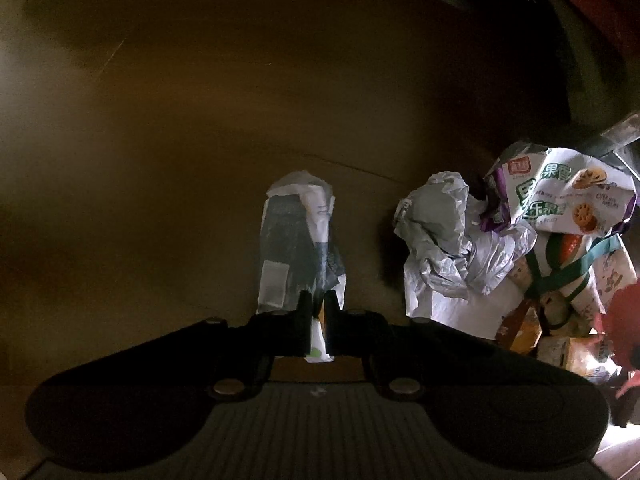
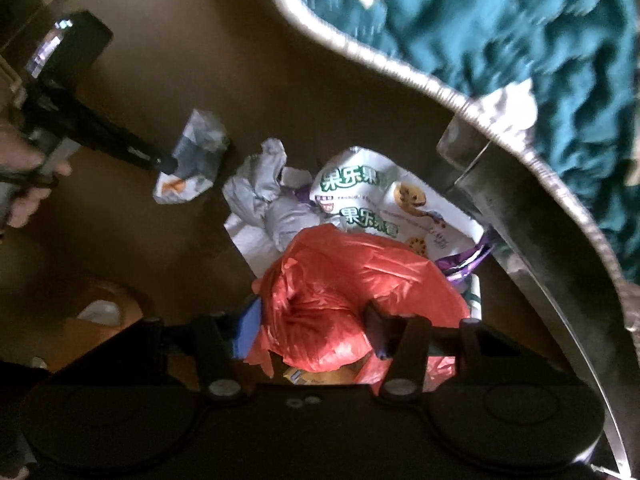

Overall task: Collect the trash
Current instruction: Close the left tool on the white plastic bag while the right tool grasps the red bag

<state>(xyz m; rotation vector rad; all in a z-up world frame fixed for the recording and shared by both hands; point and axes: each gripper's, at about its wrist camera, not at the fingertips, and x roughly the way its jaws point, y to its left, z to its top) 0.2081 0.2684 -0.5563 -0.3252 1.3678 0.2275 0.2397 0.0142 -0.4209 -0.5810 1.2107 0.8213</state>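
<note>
A flattened dark-and-white plastic wrapper is pinched between the closed left gripper fingers, frame centre. A crumpled red plastic bag is clamped by the right gripper, lower centre, above the white snack-bag pile on the brown floor.

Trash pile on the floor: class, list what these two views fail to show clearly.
- Right wrist view: the red plastic bag covers the packets beneath it.
- Left wrist view: the red plastic bag is cut off by the right edge.
- Left wrist view: the dark wrapper is too dim to read its print.
</note>
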